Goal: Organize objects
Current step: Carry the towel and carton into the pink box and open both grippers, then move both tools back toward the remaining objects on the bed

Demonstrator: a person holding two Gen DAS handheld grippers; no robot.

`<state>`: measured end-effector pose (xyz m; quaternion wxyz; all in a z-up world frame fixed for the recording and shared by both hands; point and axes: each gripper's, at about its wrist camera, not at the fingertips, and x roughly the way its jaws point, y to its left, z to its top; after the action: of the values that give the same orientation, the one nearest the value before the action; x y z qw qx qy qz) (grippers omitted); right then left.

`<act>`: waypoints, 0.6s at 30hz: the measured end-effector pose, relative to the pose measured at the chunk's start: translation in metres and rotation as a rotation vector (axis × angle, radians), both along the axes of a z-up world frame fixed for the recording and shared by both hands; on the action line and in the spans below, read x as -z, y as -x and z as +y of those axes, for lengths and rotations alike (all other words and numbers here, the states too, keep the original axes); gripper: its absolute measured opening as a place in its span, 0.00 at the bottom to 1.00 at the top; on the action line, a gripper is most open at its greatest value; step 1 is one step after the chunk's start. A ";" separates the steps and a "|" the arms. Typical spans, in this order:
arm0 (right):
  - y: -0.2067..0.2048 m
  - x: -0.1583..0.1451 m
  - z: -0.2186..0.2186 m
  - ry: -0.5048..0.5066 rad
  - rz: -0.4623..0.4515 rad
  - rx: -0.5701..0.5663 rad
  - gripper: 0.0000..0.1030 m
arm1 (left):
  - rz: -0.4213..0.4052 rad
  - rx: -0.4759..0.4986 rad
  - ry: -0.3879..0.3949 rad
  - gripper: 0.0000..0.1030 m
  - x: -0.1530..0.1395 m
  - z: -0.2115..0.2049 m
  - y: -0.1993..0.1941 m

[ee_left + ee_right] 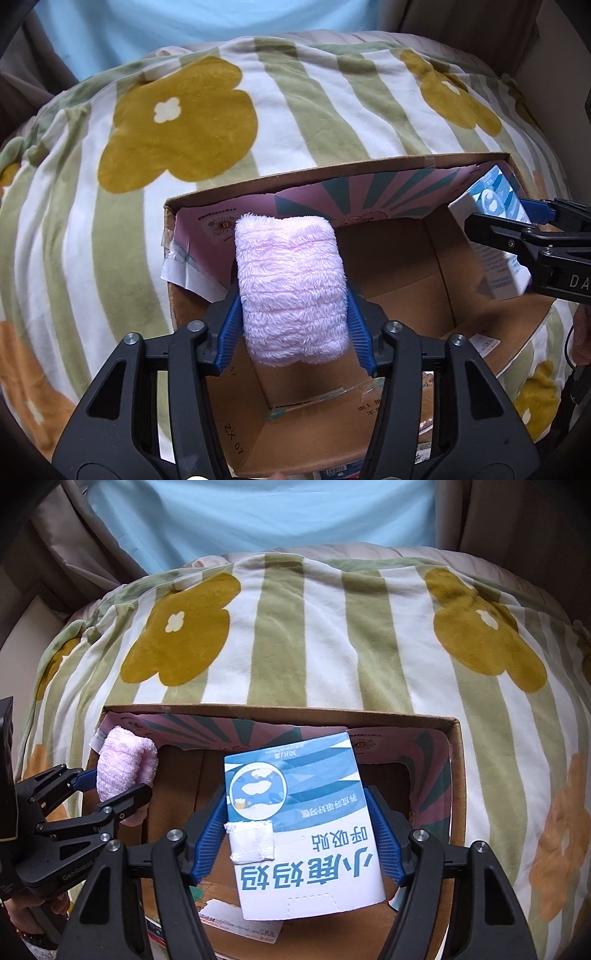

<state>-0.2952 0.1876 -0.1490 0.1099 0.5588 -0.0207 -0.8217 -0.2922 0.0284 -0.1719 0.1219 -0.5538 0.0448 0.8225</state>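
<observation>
Pink fluffy rolled towel sits between the blue pads of the left claw, above the open brown cardboard box that rests on a bed covered by a green-striped blanket with mustard flowers. The pads lie along the towel's sides, but their jaws stand partly apart, and whether they press it cannot be told; the towel may already be slipping free. To the right of this claw, over the box's right corner, the right claw grips a blue-and-white printed carton by its two long edges, directly ahead of its fingers and tilted down into the box.

Risks, as judged from this position: the towel, soft and loosely rolled, could unroll as it drops and drape over the box wall just beyond the left claw. The carton, held high and slanted, could land on its corner and tip against the torn pink inner lining. The blanket gives, so the box may shift under a hard landing.
</observation>
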 end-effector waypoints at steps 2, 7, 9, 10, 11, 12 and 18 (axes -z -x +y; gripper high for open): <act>0.001 0.002 0.004 0.039 -0.025 0.024 0.73 | 0.015 0.011 0.001 0.94 -0.005 0.001 -0.001; -0.007 -0.009 0.012 0.030 0.019 0.084 0.86 | 0.061 0.011 0.002 1.00 -0.019 -0.004 -0.012; -0.013 -0.012 0.012 0.025 0.017 0.083 0.94 | 0.064 0.002 -0.011 1.00 -0.023 -0.010 -0.017; -0.016 -0.014 0.012 0.021 0.018 0.080 0.94 | 0.065 -0.007 -0.019 1.00 -0.024 -0.012 -0.019; -0.018 -0.016 0.012 0.012 0.024 0.077 0.94 | 0.067 -0.016 -0.028 1.00 -0.026 -0.015 -0.021; -0.021 -0.017 0.011 -0.001 0.034 0.073 0.95 | 0.067 -0.025 -0.036 1.00 -0.027 -0.017 -0.024; -0.030 -0.020 0.013 -0.018 0.066 0.053 0.95 | 0.086 -0.073 -0.036 1.00 -0.031 -0.023 -0.037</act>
<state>-0.2651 0.2007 -0.1289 0.0838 0.5315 -0.0245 -0.8425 -0.2556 0.0056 -0.1413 0.0996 -0.5169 0.0150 0.8501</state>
